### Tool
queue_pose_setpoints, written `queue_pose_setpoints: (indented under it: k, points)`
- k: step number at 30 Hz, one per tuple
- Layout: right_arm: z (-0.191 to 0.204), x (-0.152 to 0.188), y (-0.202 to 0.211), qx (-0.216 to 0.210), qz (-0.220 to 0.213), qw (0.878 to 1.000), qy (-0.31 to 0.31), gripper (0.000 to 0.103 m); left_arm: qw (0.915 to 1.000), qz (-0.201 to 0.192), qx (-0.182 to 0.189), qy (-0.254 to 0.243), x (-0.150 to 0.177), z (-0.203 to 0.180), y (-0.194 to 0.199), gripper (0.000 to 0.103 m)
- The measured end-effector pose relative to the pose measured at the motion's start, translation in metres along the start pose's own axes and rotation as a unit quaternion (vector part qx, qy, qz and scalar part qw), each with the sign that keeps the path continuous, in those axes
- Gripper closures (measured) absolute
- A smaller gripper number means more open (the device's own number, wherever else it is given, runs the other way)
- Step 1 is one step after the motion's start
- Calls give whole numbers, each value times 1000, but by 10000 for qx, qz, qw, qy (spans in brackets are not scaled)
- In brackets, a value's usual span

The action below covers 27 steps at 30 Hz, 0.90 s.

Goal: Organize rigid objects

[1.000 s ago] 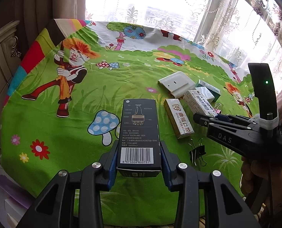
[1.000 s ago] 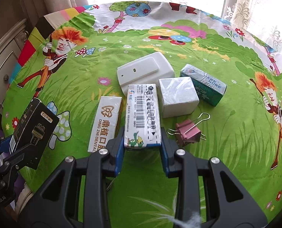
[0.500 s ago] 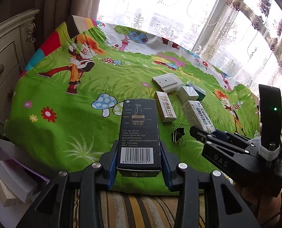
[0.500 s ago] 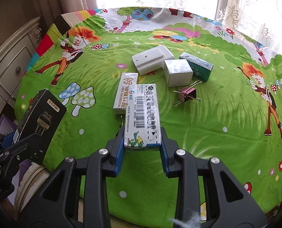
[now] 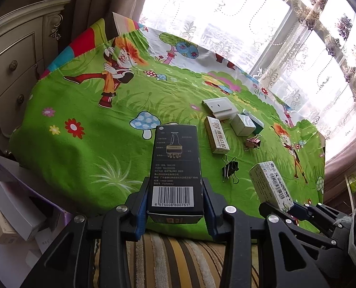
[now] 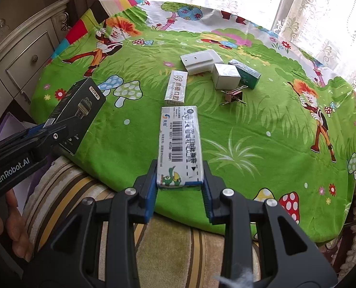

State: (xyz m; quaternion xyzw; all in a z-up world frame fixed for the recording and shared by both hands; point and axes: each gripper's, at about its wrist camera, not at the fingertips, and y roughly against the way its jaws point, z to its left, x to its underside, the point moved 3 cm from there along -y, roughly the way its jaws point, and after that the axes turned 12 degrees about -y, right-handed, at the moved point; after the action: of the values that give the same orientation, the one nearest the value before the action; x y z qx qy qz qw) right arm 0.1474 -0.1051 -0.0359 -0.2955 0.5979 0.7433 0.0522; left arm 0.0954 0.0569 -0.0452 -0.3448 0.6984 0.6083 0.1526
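**While both grippers hold boxes off the table: items on record**

Left gripper (image 5: pixel 175 200): jaws clamped on the sides of a black box (image 5: pixel 174 168) with a barcode facing the camera; the box is held off the table, above its near edge.

Right gripper (image 6: pixel 180 187): jaws clamped on a white barcoded box (image 6: pixel 179 144), likewise held off the table at its near edge.

On the green cartoon tablecloth (image 6: pixel 250 124), grouped toward the far right: white plastic device (image 6: pixel 199 61); white cube box (image 6: pixel 226 79) just beside it; green-and-white carton (image 6: pixel 246 73) touching the cube; long white dental box (image 6: pixel 176 88); pink binder clip (image 6: pixel 233 96); black binder clip (image 5: pixel 230 168).

Off the table, left: cream drawer cabinet (image 5: pixel 12 55); stacked small boxes (image 5: pixel 12 213) below.
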Motion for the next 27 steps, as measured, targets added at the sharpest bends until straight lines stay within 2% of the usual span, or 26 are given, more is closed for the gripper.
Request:
queue_pose_setpoints:
  k: [5,12,17,27]
  points:
    - [2,1,6,-89,-134,9999,16,66,9999,-105,-43,73,5,6,11,63]
    - [-7,-1,10,-374,-297,9984,-311,66,9994,-329,66,-73,6,3,28,63]
    - [5,-2,15,-459,-326,9983,-173,66,9989,-462,73,-75,10,11,42,63]
    - [62,1,19,-891,-193,9953,311,66,9966,-571,-528,264,31,73,67,63]
